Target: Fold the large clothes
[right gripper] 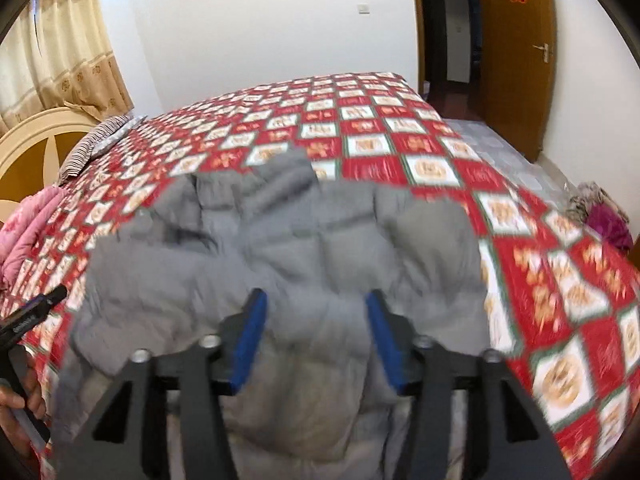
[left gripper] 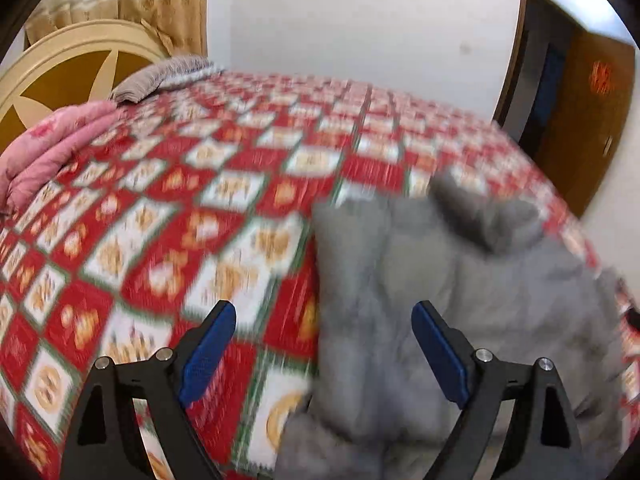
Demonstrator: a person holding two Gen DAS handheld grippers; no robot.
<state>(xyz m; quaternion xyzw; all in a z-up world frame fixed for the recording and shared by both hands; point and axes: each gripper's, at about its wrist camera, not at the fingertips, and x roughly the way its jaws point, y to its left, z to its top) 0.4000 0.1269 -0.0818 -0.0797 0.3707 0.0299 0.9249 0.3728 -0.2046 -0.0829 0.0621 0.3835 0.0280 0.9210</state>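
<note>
Grey quilted puffer jacket on checked bedspread: soft, bulky, slippery; we would pinch its hem, left gripper and right gripper both agape, empty.

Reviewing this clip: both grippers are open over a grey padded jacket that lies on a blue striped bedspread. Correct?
Not quite. The bedspread is red-and-white checked, not blue striped, as the right wrist view shows. The rest holds: the left gripper and right gripper are open over the grey padded jacket.

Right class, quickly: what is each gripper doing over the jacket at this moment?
Left gripper: open, holding nothing, beside the puffy grey quilted jacket.
Right gripper: open, empty, over the jacket.
</note>
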